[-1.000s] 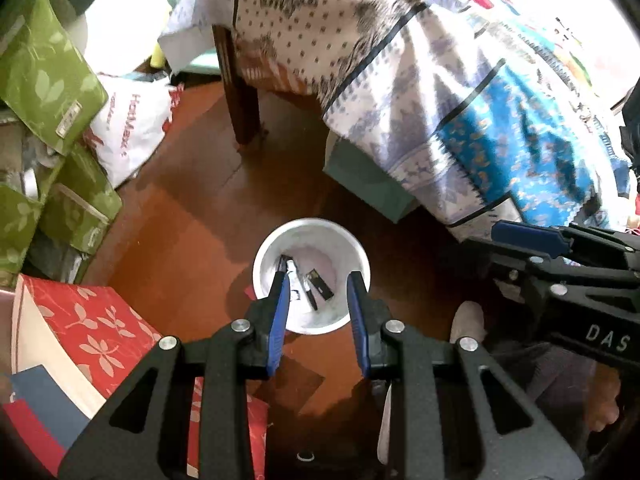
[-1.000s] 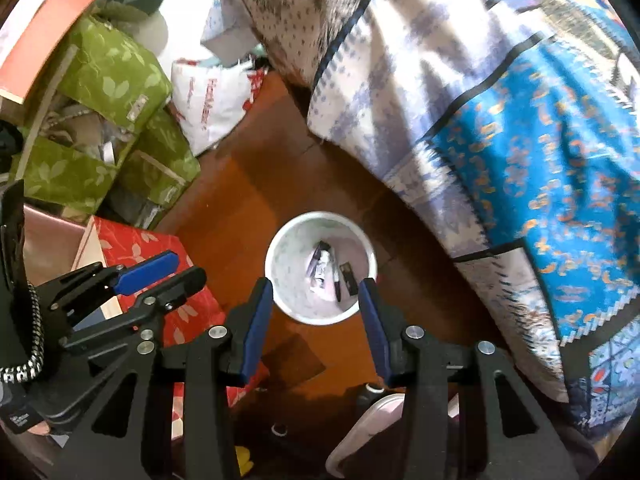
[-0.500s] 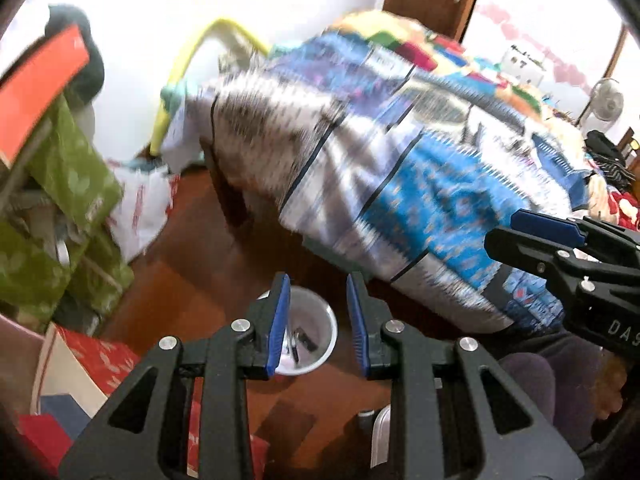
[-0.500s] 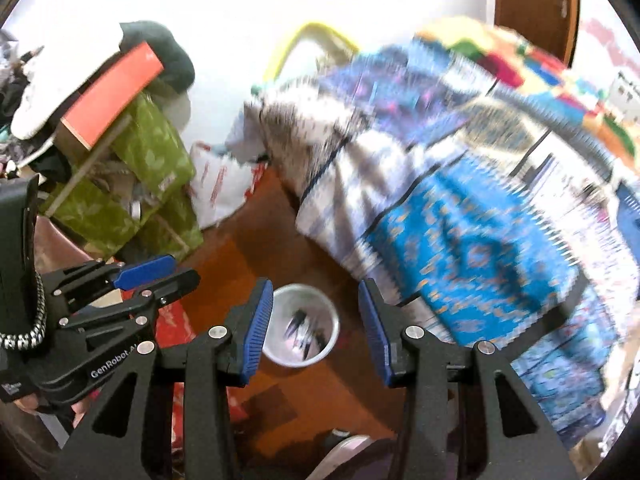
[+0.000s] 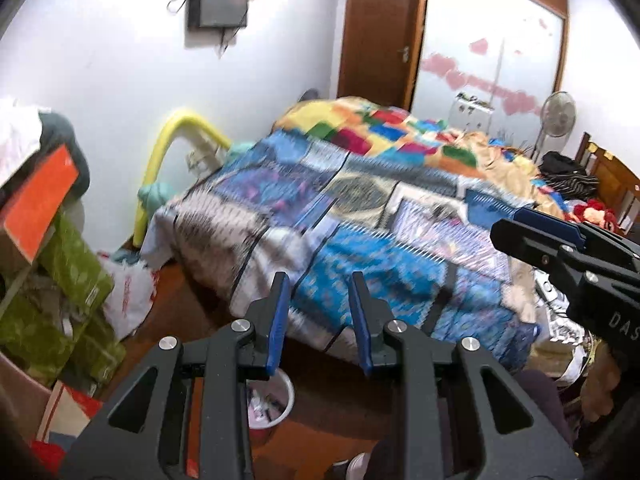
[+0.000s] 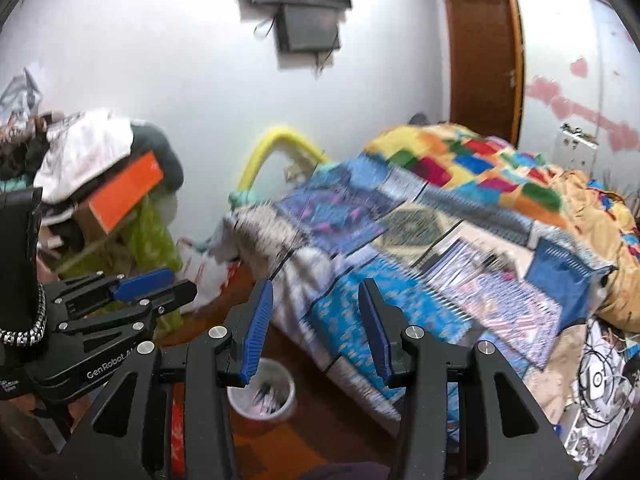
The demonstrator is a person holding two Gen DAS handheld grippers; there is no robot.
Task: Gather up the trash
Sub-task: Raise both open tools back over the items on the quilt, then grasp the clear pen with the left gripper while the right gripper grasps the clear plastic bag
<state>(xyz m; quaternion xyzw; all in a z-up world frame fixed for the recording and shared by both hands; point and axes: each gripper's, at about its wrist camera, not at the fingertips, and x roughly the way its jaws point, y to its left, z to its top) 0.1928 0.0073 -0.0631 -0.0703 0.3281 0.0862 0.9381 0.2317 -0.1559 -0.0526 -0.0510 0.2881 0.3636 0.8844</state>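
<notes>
**Both grippers empty, raised over the bin by the bed**

Left gripper (image 5: 318,320): blue pads parted a little, nothing between them; jaws just opened slightly further. Pointed over the edge of the bed (image 5: 360,208), which is draped in a patterned blue and white cloth with a bright patchwork blanket (image 5: 384,128) behind.

Right gripper (image 6: 316,326): pads set somewhat wider, also with nothing held. Seen from the left camera at the right edge (image 5: 560,240); left gripper seen from the right camera at the left edge (image 6: 132,292).

White bin (image 6: 262,394) on the brown wooden floor (image 5: 188,312), just beside the bed's hanging cloth and low between the right gripper's fingers in that view. Inside, several small dark pieces of trash (image 6: 272,394), too blurred to name, possibly wrappers. Same bin partly hidden behind the left finger in the left view (image 5: 276,400).

Green leaf-print bags (image 5: 68,280) piled at left, orange box (image 5: 36,208) on top, white plastic bag (image 5: 128,296) beside. Dark screen (image 6: 304,12) mounted on the white wall; wooden door (image 5: 380,28) beyond the bed.
</notes>
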